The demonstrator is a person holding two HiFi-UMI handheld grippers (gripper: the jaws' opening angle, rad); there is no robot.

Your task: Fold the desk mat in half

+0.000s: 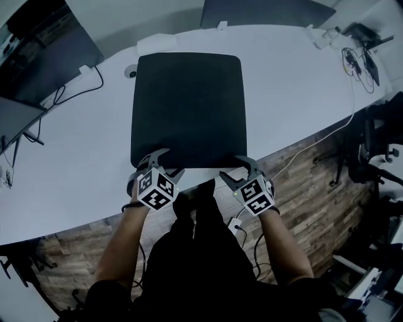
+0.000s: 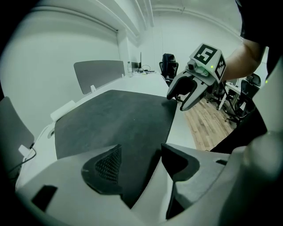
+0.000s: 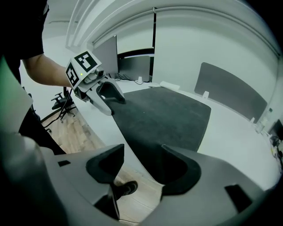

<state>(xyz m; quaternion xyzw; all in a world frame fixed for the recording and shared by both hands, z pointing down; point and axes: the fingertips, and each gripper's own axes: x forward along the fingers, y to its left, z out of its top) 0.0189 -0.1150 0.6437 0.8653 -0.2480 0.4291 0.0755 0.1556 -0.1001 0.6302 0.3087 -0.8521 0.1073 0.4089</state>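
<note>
A dark desk mat lies flat and unfolded on the white table. My left gripper stands at the mat's near left corner and my right gripper at its near right corner. Both are open. In the left gripper view the mat's near corner shows in the gap of my left gripper, and the pads do not press on it. In the right gripper view the mat's edge runs through the gap of my right gripper, also unpressed. Each view shows the other gripper at the far corner.
Dark monitors and black cables sit at the table's left. A grey panel stands behind the far edge. A white cable hangs off the right side. Office chairs stand on the wood floor at the right.
</note>
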